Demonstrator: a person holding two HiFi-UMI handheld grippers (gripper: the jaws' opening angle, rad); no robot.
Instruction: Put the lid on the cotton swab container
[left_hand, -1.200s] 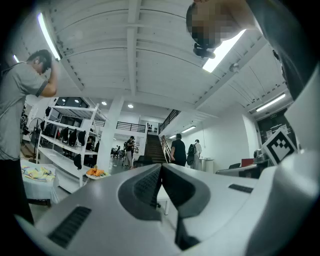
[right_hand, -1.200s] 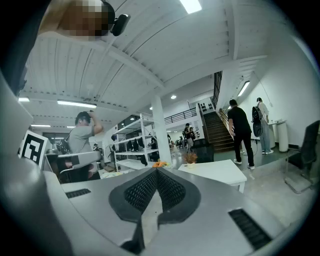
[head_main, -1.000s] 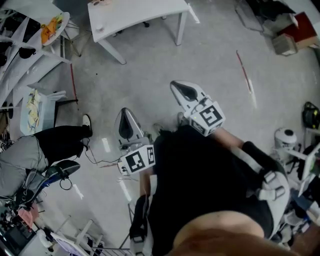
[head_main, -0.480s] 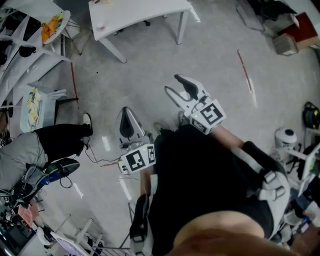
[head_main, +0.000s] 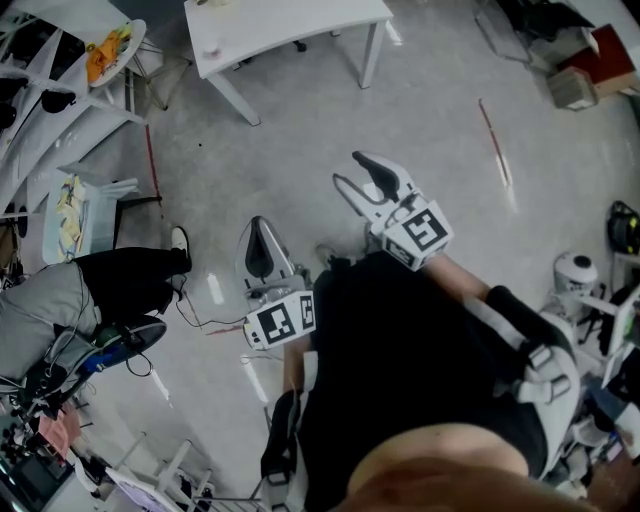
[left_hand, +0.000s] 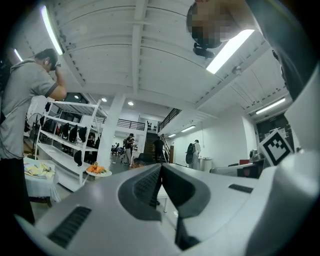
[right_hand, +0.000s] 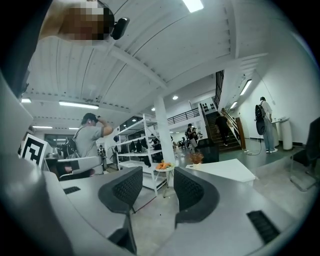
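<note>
R gripper jaws now spread apart, nothing between; L gripper jaws closed, empty.

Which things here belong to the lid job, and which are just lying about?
Job: left tongs, shut; right tongs, open and empty. Nothing else for it shows.
Lying about: white table, red stick, cardboard box.

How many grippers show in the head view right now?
2. The left gripper is left of centre, jaws shut, empty; the right gripper is higher and further right, jaws apart, empty.
</note>
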